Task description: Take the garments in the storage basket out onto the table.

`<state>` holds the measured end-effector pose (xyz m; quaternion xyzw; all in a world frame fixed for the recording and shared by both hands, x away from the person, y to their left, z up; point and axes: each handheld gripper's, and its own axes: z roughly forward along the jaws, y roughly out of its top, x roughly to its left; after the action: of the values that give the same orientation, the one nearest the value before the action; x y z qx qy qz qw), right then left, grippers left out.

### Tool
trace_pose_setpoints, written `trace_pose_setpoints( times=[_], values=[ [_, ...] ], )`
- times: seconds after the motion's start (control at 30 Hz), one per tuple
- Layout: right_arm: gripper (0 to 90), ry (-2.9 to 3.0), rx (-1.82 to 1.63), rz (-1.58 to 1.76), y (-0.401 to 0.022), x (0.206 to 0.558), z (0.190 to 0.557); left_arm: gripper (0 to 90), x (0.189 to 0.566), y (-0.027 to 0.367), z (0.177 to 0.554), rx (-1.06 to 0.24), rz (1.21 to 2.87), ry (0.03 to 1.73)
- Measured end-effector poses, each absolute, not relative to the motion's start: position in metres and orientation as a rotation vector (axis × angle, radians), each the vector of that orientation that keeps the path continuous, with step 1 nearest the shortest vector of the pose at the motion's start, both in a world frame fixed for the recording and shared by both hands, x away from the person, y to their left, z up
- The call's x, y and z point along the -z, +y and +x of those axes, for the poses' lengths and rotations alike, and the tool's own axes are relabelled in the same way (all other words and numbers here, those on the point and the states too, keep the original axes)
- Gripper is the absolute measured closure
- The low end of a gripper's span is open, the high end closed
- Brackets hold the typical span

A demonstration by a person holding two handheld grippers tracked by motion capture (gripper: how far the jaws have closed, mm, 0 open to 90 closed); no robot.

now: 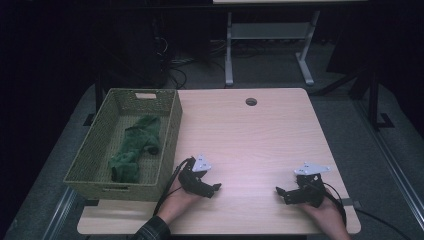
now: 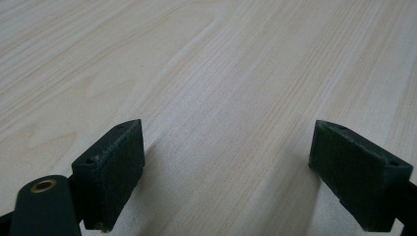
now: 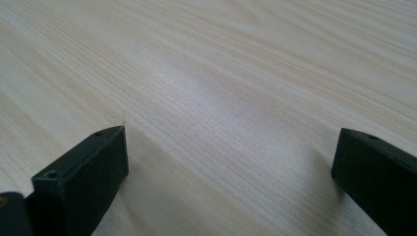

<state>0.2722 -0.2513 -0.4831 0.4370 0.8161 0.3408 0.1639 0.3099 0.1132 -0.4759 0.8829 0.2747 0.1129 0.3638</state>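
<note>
Both of my grippers rest low over a light wooden table (image 1: 250, 135) near its front edge. My left gripper (image 1: 214, 188) sits just right of a woven green basket (image 1: 170, 135) and points toward the table's middle. In the left gripper view its jaws stand wide apart, my left gripper (image 2: 226, 172) holding nothing over bare wood (image 2: 221, 73). My right gripper (image 1: 281, 192) lies at the front right and points left. In the right gripper view my right gripper (image 3: 231, 182) is also open, with only wood grain (image 3: 221, 88) between the jaws. A crumpled green cloth (image 1: 135, 147) lies inside the basket.
The basket takes up the table's left side and overhangs its left edge. A round cable hole (image 1: 251, 101) sits near the far edge. Beyond the table a white desk frame (image 1: 270, 45) stands on dark floor, with cables (image 1: 175, 65) and dark equipment at the back left.
</note>
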Motion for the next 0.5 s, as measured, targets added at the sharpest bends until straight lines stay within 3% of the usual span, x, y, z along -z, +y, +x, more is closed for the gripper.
trace_pose_setpoints(
  times=[0.5],
  values=[
    [0.3,2.326,-0.972,1.245,-0.251,0.483,0.272,13.6,0.464,0.115,0.312,-0.31,2.236,0.685]
  ],
)
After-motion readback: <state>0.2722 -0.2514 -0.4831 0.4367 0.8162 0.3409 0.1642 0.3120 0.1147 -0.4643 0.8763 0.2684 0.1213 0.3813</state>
